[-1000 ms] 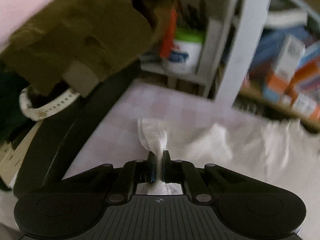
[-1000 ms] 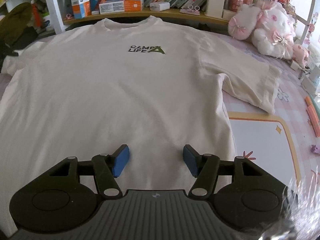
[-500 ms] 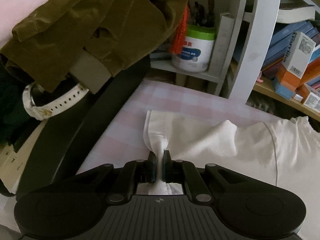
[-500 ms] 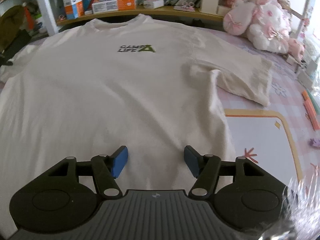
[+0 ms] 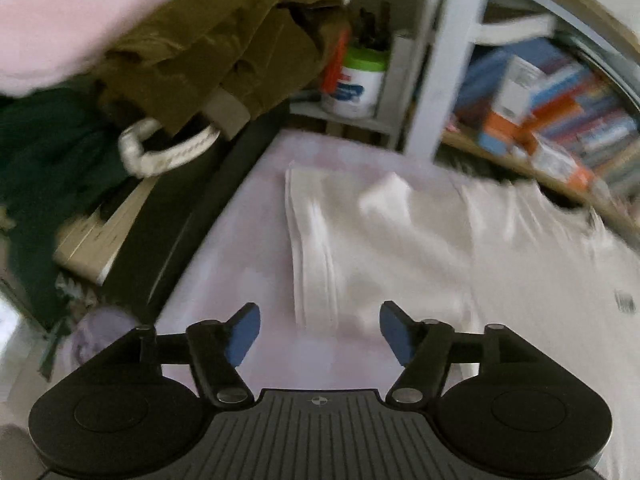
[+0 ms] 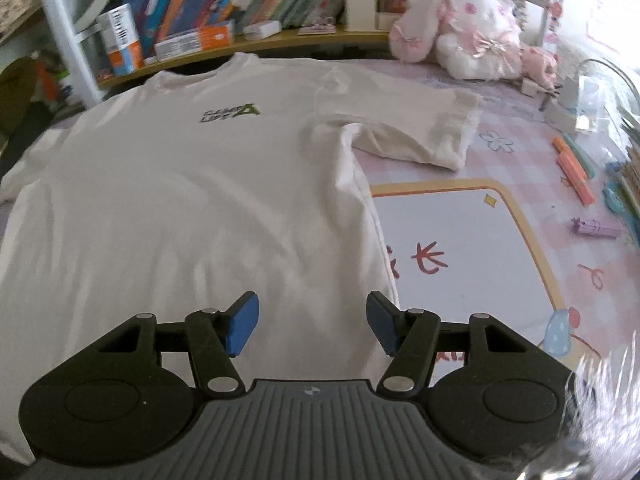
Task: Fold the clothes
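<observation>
Left gripper [image 5: 320, 334] let go of the sleeve [image 5: 316, 248], jaws opening, empty; right gripper [image 6: 310, 326] released over the t-shirt [image 6: 180, 200]; regrasp sleeve edge squarely.

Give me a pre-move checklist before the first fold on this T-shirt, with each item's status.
1. T-shirt lies face up, body spread: ok.
2. Left gripper free of the left sleeve, jaws opening, nothing between them: ok.
3. Right gripper open above the hem, no cloth pinched: ok.
4. Right sleeve flat: not ok, underside bunched.
5. Left sleeve smooth: cannot tell, view blurred.
</observation>
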Action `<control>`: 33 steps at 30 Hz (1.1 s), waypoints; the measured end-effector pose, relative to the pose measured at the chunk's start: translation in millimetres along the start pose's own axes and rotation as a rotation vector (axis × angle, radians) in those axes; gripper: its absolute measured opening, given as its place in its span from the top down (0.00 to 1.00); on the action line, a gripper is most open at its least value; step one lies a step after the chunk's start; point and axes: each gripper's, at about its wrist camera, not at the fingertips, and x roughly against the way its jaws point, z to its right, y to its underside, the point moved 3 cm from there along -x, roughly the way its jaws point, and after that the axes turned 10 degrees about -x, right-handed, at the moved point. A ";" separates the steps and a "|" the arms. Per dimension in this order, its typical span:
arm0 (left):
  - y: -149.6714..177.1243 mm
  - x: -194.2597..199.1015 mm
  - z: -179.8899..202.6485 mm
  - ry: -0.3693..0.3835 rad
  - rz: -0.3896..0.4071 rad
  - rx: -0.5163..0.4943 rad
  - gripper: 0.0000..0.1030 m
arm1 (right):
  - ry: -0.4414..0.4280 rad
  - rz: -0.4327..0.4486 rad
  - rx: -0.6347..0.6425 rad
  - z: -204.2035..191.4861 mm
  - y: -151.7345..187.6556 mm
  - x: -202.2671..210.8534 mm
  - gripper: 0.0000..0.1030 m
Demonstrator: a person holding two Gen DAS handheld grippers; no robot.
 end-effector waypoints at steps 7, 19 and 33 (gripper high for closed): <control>100.7 106.1 65.0 -0.050 0.065 -0.005 0.26 | -0.093 0.054 0.113 3.2 18.9 32.9 0.43; 187.7 175.9 137.6 -0.021 0.132 0.389 0.18 | -0.167 0.135 0.145 37.9 82.2 96.6 0.43; 158.0 187.5 220.4 0.070 0.234 0.108 0.17 | -0.176 0.080 -0.063 83.8 113.6 114.1 0.41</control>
